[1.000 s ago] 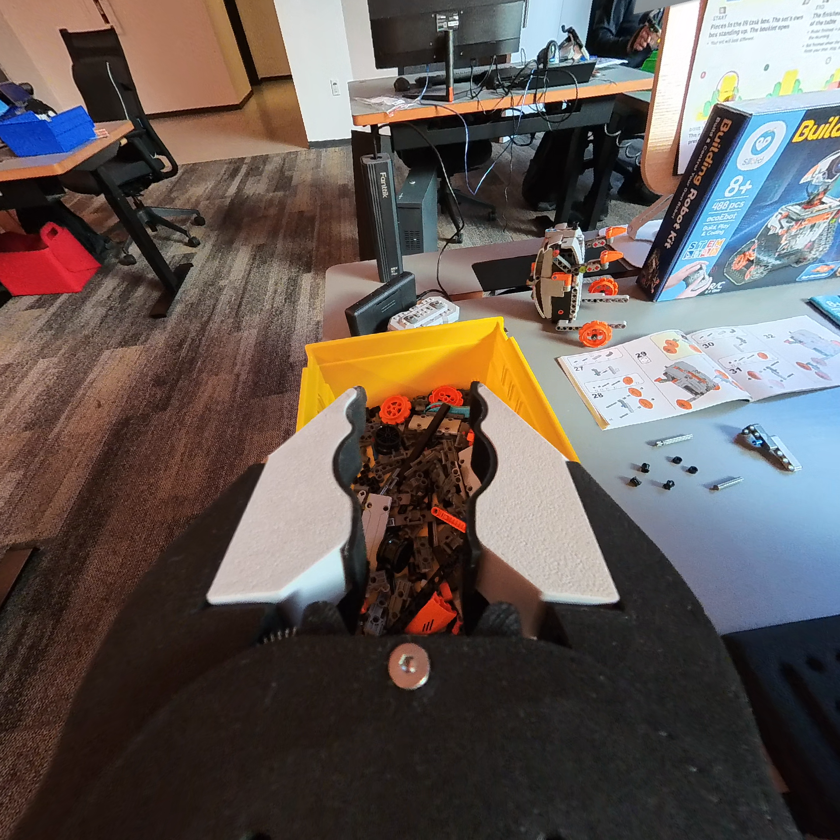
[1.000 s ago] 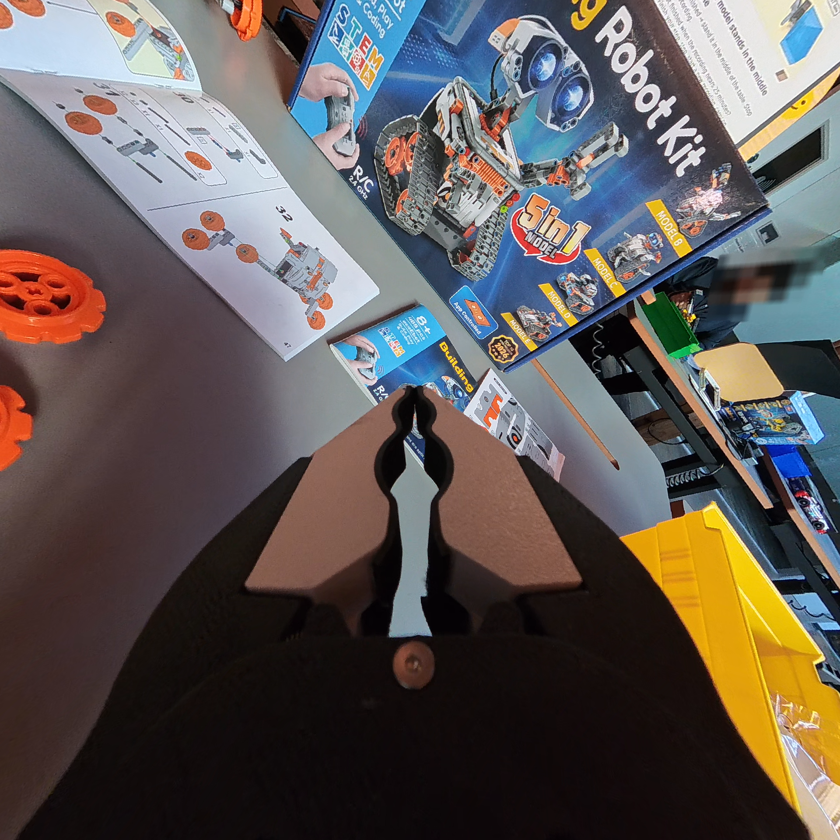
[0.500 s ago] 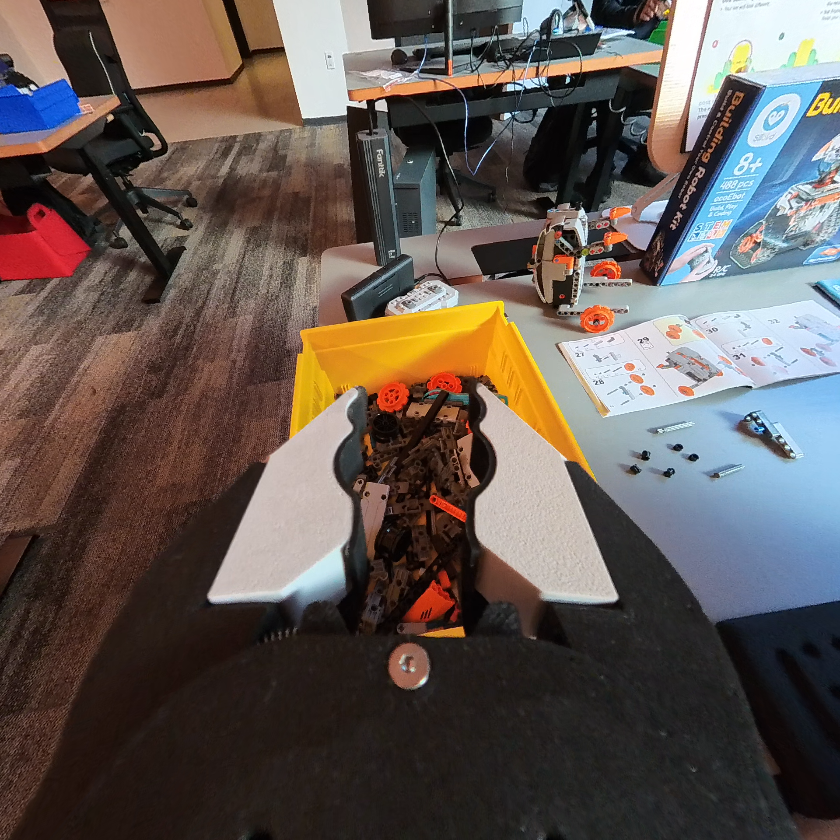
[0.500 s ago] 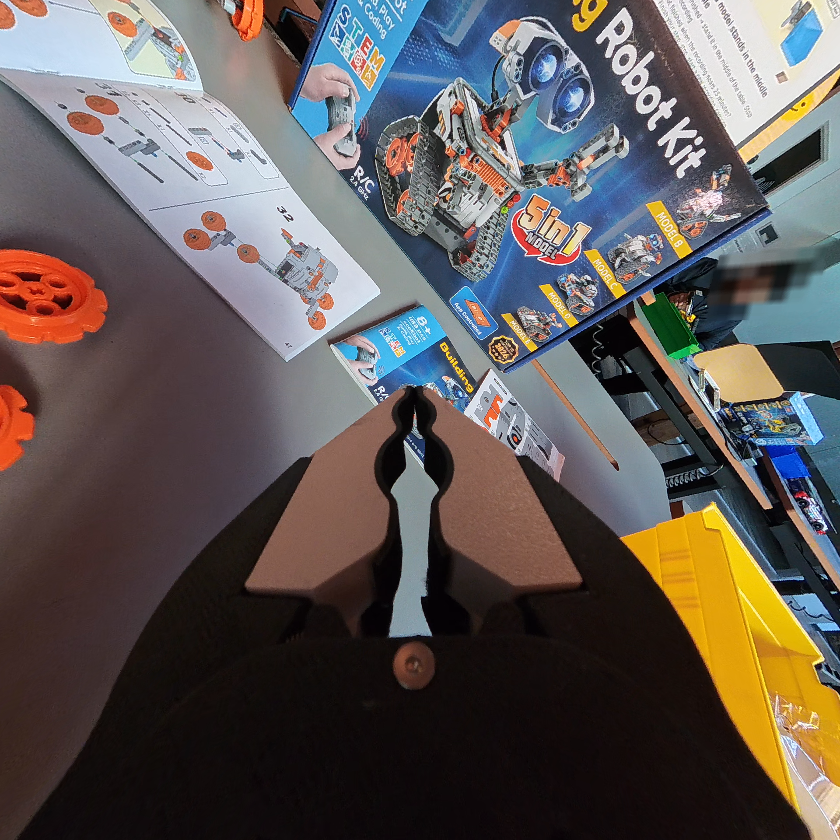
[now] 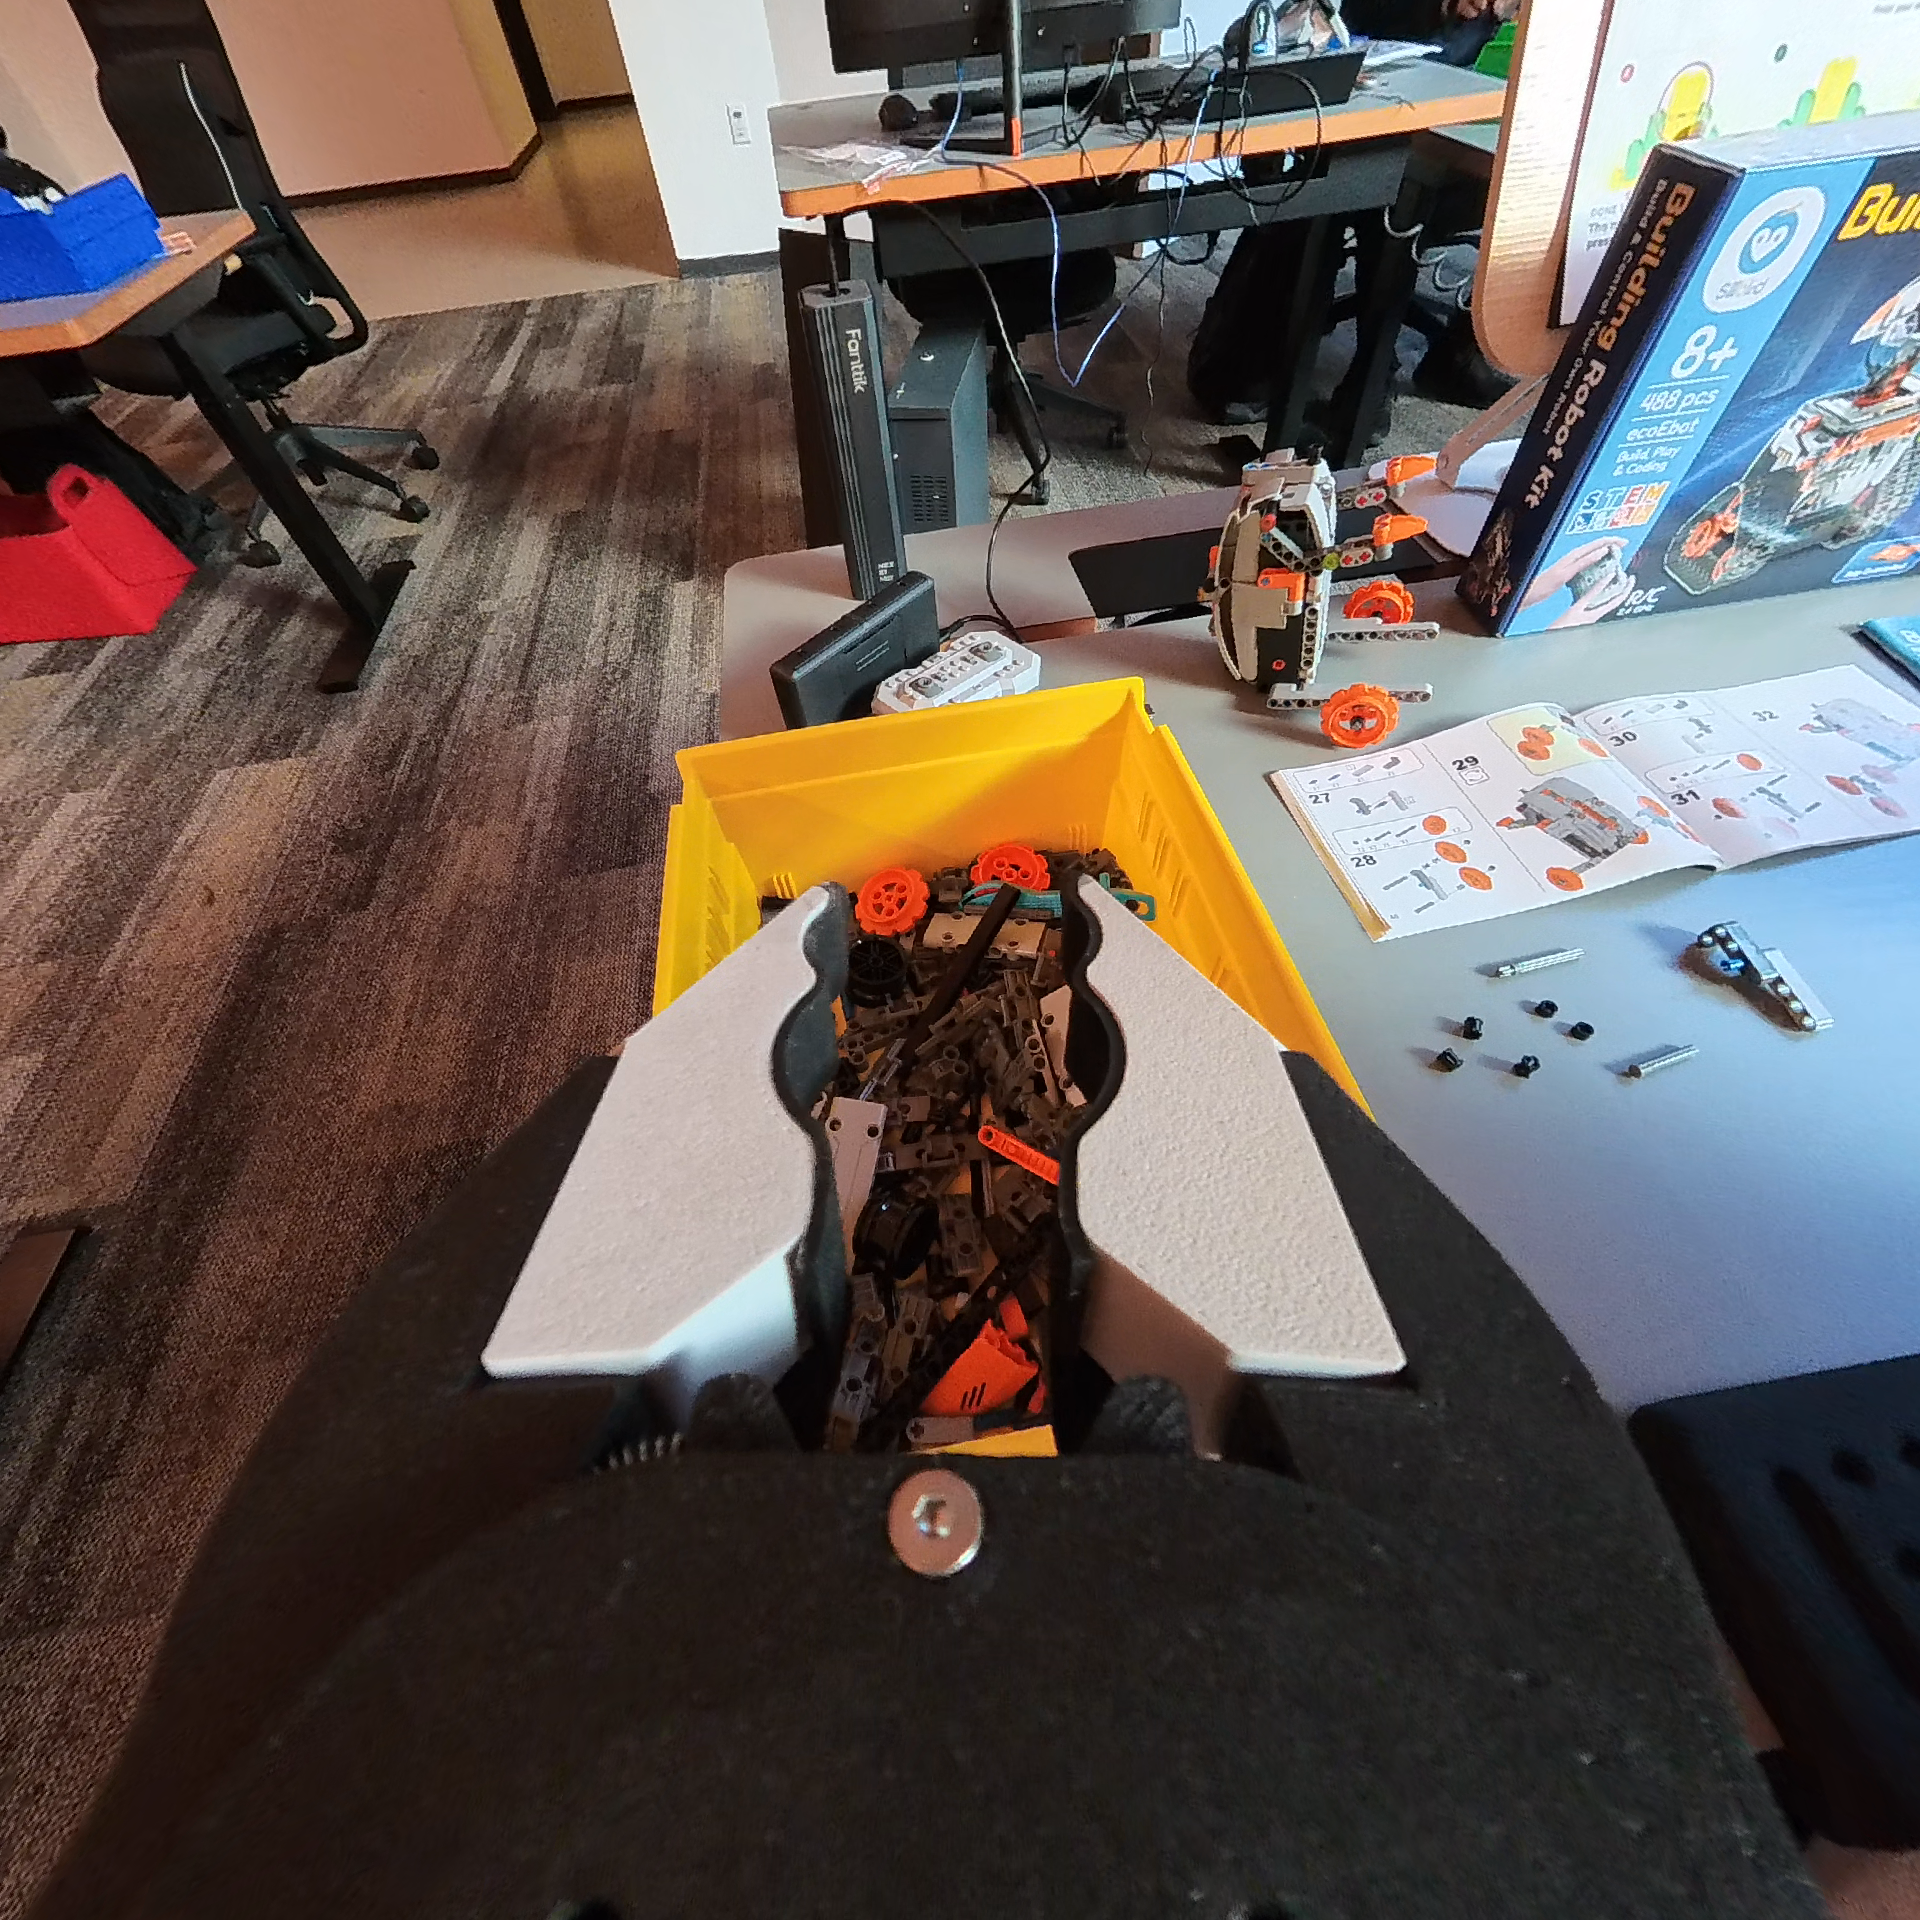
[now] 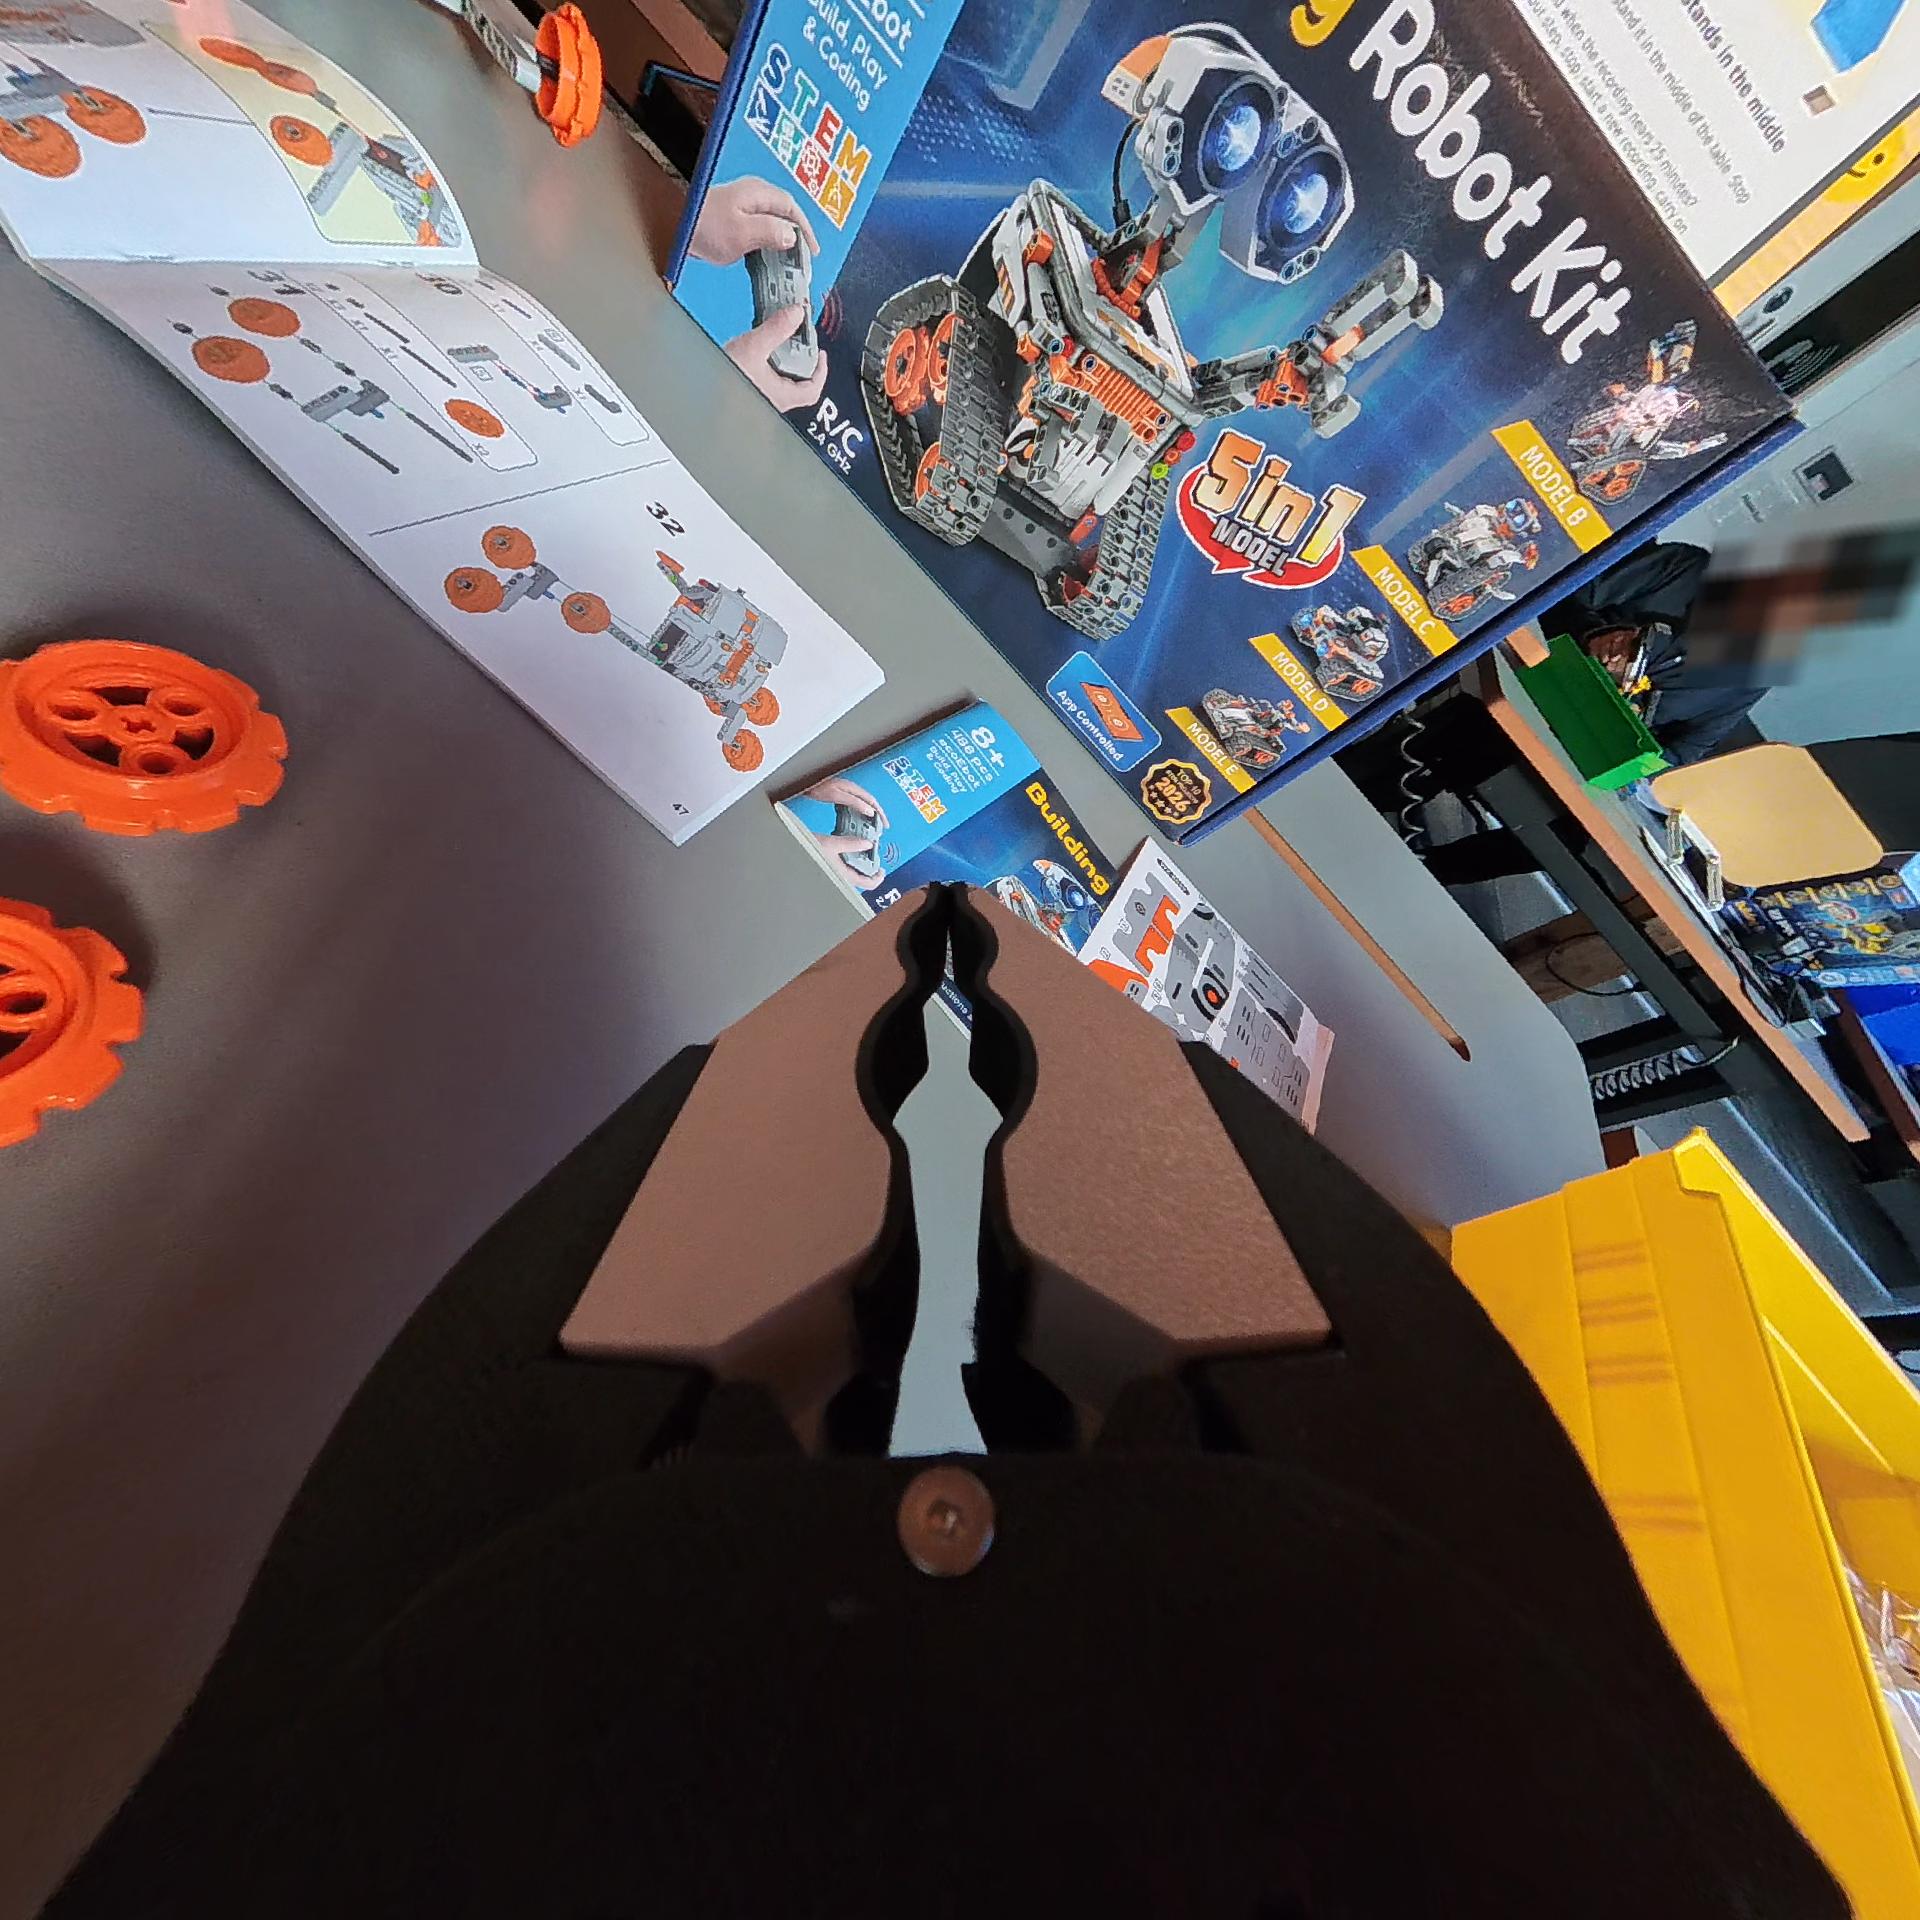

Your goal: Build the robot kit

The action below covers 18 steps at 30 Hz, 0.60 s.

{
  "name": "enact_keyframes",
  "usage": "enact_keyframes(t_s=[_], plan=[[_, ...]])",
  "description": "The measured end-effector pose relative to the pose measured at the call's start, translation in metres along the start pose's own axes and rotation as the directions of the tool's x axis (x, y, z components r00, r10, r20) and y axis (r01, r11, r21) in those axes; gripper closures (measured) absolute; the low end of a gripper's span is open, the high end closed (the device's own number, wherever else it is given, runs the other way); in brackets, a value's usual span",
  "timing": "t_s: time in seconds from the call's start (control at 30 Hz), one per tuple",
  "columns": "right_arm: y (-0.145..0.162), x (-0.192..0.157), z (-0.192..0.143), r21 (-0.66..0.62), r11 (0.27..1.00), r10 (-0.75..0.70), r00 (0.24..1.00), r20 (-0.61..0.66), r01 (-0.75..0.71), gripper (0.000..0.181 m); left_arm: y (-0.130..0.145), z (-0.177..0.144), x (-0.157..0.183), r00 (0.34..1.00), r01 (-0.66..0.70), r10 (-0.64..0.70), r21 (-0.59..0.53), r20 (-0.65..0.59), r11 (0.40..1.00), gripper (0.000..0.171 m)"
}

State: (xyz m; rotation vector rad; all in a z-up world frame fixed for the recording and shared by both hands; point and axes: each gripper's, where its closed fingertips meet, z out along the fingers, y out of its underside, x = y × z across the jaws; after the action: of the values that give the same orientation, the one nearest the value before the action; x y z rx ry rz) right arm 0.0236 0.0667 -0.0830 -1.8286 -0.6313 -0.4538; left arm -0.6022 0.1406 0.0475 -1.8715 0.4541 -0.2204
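Observation:
My left gripper is open and empty, held over a yellow bin filled with black, grey and orange building parts; two orange gear wheels lie near the fingertips. My right gripper is shut with nothing seen between the tips. It is low over the grey table and points at a blue booklet and a printed leaflet. Two orange gear wheels lie on the table to its left.
On the table are an open instruction booklet, a partly built robot, the blue kit box, small black pins, grey axles and a grey beam piece. A second yellow bin stands right of my right gripper. Carpet lies left of the table edge.
The left gripper has drawn back a little, so more of the bin's near end shows between its fingers. The right gripper has barely moved and stays shut.

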Motion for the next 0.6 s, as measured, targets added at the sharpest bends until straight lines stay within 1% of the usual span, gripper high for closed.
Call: enact_keyframes(t_s=[0.6], plan=[[-0.0003,-0.0039,0.0001,-0.001,1.000,0.026,0.999,0.032,-0.026,0.181,-0.0005,-0.0006,0.0021,1.000,-0.011,0.011,-0.010,-0.007,1.000,0.134]])
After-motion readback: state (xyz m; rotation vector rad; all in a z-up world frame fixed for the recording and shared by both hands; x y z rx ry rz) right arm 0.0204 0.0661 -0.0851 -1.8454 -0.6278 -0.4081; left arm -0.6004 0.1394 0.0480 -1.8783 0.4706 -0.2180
